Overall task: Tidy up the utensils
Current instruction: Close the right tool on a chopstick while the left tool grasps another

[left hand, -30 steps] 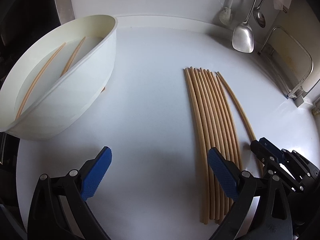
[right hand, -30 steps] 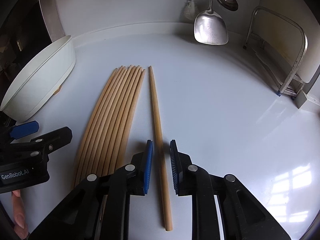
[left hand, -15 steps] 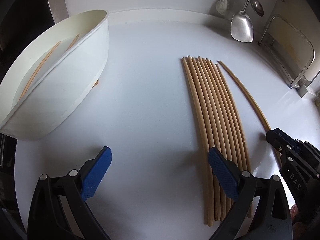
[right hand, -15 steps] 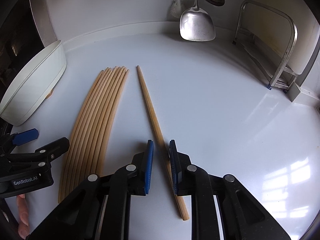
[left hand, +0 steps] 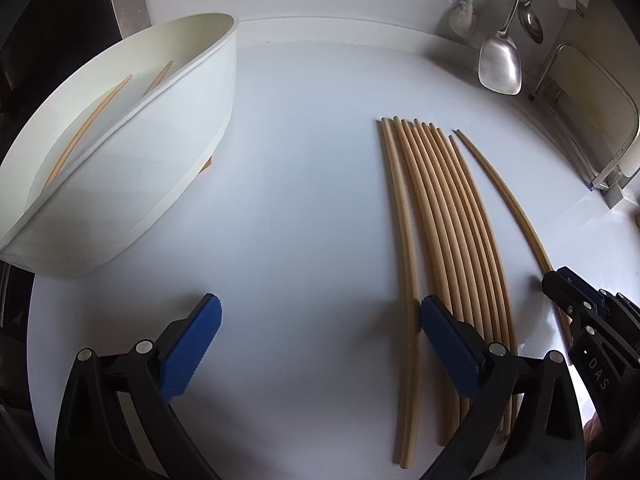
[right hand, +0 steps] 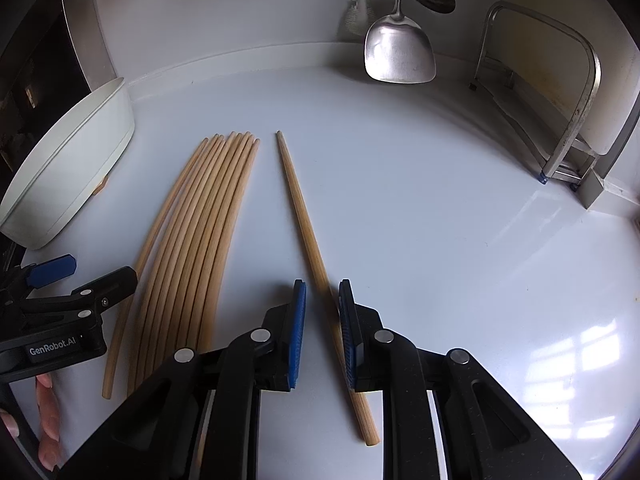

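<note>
From the left wrist view, the left gripper [left hand: 320, 344] is hanging over the white counter [left hand: 300, 208] with its blue pads spread wide and nothing between them. Its right pad is sitting just beside the leftmost stick of the bundle of chopsticks [left hand: 444, 248], which is lying flat on the counter, fanned slightly and running away from the camera. Off to the left, the white bin [left hand: 132, 184] is standing on the counter, well apart from the bundle, with two chopsticks [left hand: 90, 124] lying inside it. To the right of the bundle a single chopstick [left hand: 508, 200] is lying apart, and the right gripper [left hand: 568, 292] is coming in from the lower right at its near end. A metal spatula [left hand: 500, 64] and a ladle [left hand: 531, 24] are hanging at the back wall. Switching to the right wrist view, the right gripper [right hand: 322, 332] is holding its pads close together with the single chopstick [right hand: 304, 224] running between them; whether the pads are actually pressing on the stick, I cannot tell. The bundle [right hand: 200, 232] is lying just to the left, the bin [right hand: 68, 164] further left, and the left gripper [right hand: 76, 280] is poking in at the left edge with fingers [right hand: 46, 416] of a hand showing below it. A metal rack [right hand: 576, 108] is standing at the right.
</note>
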`<state>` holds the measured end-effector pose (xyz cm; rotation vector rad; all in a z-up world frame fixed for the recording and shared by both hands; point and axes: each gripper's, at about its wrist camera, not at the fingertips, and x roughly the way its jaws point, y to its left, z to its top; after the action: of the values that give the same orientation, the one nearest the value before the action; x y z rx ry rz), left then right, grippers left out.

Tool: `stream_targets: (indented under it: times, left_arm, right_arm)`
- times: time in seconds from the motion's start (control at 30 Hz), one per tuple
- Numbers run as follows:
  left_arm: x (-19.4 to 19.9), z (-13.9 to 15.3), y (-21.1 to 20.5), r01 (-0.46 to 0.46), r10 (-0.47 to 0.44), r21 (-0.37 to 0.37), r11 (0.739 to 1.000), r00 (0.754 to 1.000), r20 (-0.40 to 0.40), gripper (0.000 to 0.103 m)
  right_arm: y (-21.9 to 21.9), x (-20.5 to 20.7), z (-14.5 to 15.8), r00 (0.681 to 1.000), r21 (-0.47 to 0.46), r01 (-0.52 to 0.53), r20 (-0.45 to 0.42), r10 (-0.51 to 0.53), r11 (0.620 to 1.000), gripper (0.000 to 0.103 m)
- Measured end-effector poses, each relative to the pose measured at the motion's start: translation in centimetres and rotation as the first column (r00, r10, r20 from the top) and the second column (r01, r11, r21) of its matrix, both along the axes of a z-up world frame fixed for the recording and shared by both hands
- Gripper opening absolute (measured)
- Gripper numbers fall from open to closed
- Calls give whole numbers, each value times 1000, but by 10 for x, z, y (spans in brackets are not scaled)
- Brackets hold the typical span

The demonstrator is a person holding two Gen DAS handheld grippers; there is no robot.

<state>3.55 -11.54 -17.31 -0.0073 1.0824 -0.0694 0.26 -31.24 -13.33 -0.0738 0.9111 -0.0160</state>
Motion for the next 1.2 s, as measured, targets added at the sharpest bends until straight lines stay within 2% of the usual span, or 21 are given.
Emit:
stream_targets:
  times: [0.13,0.3,0.37,0.8,0.87,1.03,1.07,1.1,1.2]
  left_arm:
    - [6,-2,-5,5,-5,42,999,1000,4,98]
    - [11,-2,-6,-2,1,45,999,1000,18,98]
    - [10,-3,-7,-5,4,45,999,1000,19,98]
    - [13,-1,-7,22,-22,43,999,1000,5,96]
    - [12,0,-9,30,-30,44,999,999,12,91]
    - [4,5,-20,75,-77,44,996,997,32,68]
    - [4,5,-22,82,-84,44,996,996,34,65]
    - [3,6,-23,89,-91,44,995,995,37,56]
    - [2,9,-28,113,-114,43,993,993,41,28]
  right_arm:
    - [0,4,-1,1000,-15,-5,0,5,1000,22]
    - [-3,9,-3,1000,-32,-8,6,8,999,27]
    - [-5,11,-3,1000,-37,-7,8,8,999,31]
    - [-5,15,-4,999,-34,-41,-6,40,999,32]
    - [-6,15,-4,999,-32,-44,-4,44,998,32]
    - [-5,13,-6,999,-24,-44,5,44,999,31]
    - [-4,13,-6,999,-25,-47,5,47,999,28]
    - [-3,13,-6,999,-25,-53,6,53,998,26]
    - [3,13,-6,998,-32,-69,1,69,997,11]
